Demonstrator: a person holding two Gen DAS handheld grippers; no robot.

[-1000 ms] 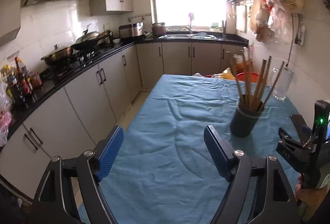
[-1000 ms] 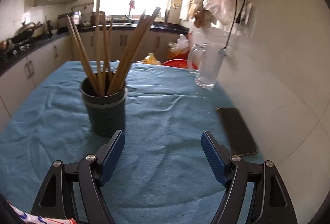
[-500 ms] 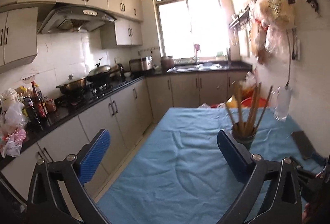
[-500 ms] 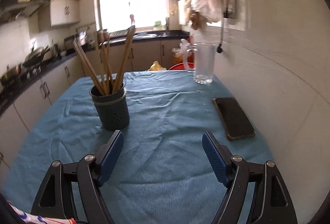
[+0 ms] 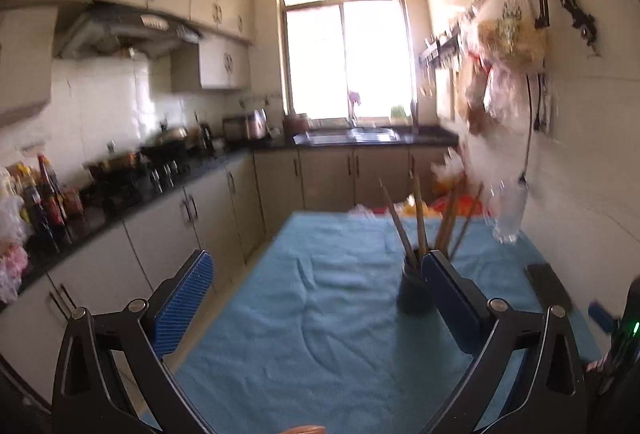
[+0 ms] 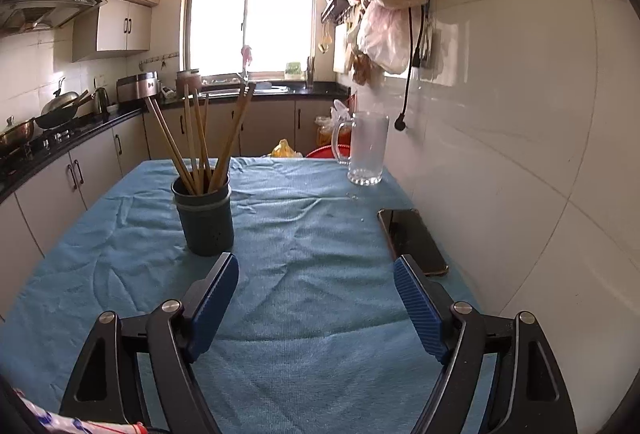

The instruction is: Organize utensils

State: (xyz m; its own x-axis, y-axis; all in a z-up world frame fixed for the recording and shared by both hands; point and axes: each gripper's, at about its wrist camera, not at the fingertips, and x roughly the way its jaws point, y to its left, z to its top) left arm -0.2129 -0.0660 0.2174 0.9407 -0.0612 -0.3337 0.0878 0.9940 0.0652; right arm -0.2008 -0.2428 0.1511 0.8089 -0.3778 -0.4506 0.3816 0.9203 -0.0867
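Fingers on both grippers are spread wide, holding nothing. From the right gripper (image 6: 316,302), the chopsticks (image 6: 200,142) stand roughly upright, fanned out in the dark holder (image 6: 206,220) just ahead and left, so it looks nearer than the left gripper (image 5: 316,298). Compared to a second ago, both grippers have pulled back and up; the holder looks farther off.

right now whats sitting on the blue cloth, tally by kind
chopstick holder: 1
chopsticks: about 6, some overlap
glass mug: 1
phone: 1
total: about 9
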